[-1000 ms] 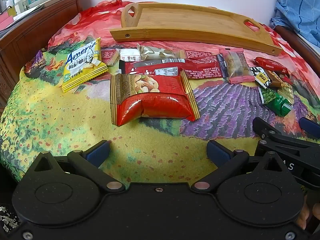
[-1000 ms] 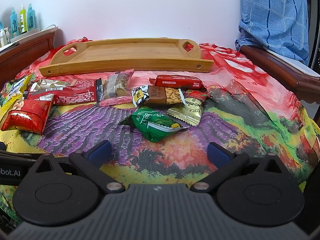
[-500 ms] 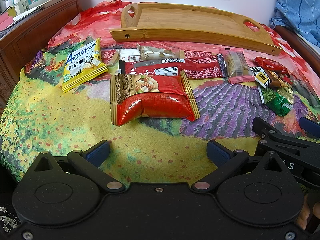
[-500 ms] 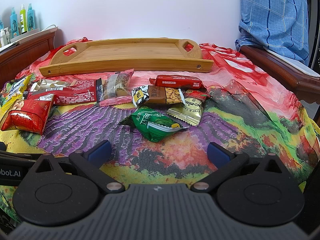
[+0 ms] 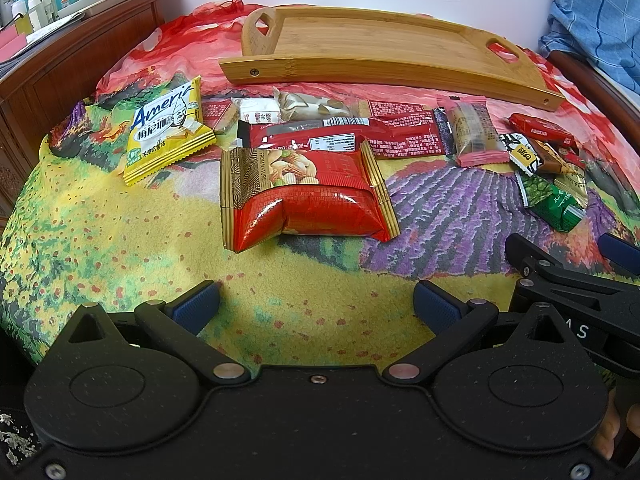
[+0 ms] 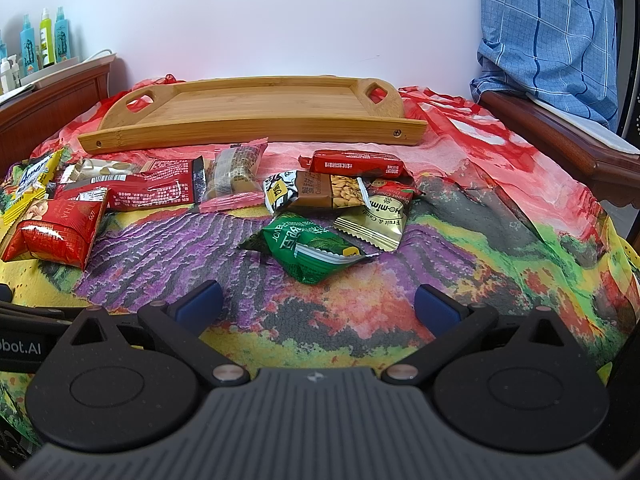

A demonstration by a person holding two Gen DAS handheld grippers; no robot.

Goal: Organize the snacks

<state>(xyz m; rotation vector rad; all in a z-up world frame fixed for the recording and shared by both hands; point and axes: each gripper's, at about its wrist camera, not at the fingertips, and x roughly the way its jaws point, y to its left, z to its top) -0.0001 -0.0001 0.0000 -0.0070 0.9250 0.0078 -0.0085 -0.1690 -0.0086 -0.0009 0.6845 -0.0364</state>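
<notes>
Left wrist view: my left gripper [image 5: 316, 306] hangs low over the flower-printed bedspread [image 5: 100, 240], fingers spread wide, nothing between them. Just ahead lies a red foil packet of mixed nuts with gold-striped ends [image 5: 306, 194]. Beyond it to the left, a yellow crinkle-edged biscuit packet with blue lettering [image 5: 168, 136]. Behind the nuts, a long red wrapper with a barcode [image 5: 344, 136], then a clear pink-edged cake bar [image 5: 474, 134]. At the far side, a bare rectangular bamboo tray with cut-out handles [image 5: 384, 68]. My right gripper shows at the right edge, well short of the snacks.

Right wrist view: my right gripper [image 6: 318, 306] also has its fingers wide apart, holding nothing. Directly ahead, a green foil snack packet [image 6: 314, 250]; touching it behind, a gold-edged fruit candy sachet [image 6: 378, 216], a brown peanut bar [image 6: 316, 192] and a small red bar [image 6: 358, 162]. Every snack lies on the bedspread, outside the tray.
</notes>
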